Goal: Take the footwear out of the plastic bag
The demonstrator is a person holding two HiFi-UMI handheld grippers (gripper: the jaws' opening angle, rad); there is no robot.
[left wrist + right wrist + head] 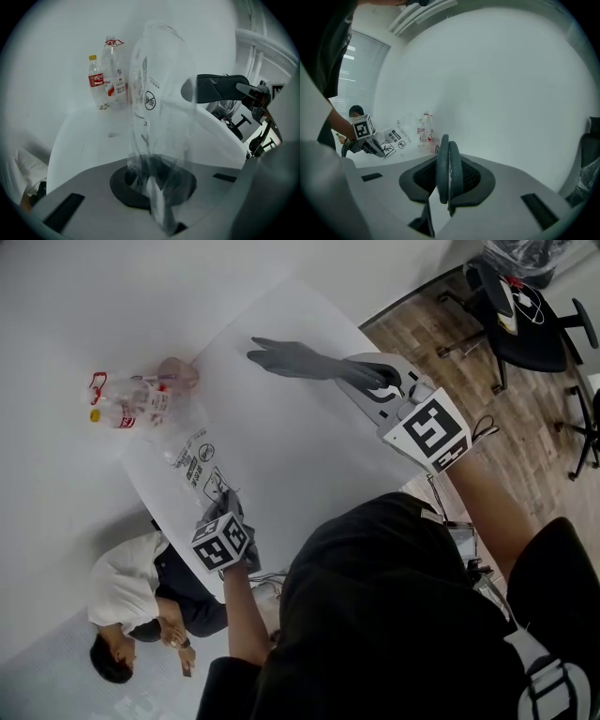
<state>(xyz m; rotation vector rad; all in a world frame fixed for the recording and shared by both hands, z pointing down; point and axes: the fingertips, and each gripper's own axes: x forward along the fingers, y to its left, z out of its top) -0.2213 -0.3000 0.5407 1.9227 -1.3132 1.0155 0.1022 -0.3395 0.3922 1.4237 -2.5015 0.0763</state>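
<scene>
Head view: footwear (298,360) is clear of the plastic bag (192,460), held in the air above the table (309,465), toward its right edge. Right gripper (367,379) is clamped on it, jaws part-way closed round what look like two thin dark grey soles, side by side. Left gripper (225,514) is pinched fully together on one end of the bag at the table's near edge. Bag is clear, crumpled, black print, looks empty, and reaches toward the bottles (127,401) at the far corner. Extraction looks done; only setting the footwear down seems left.
</scene>
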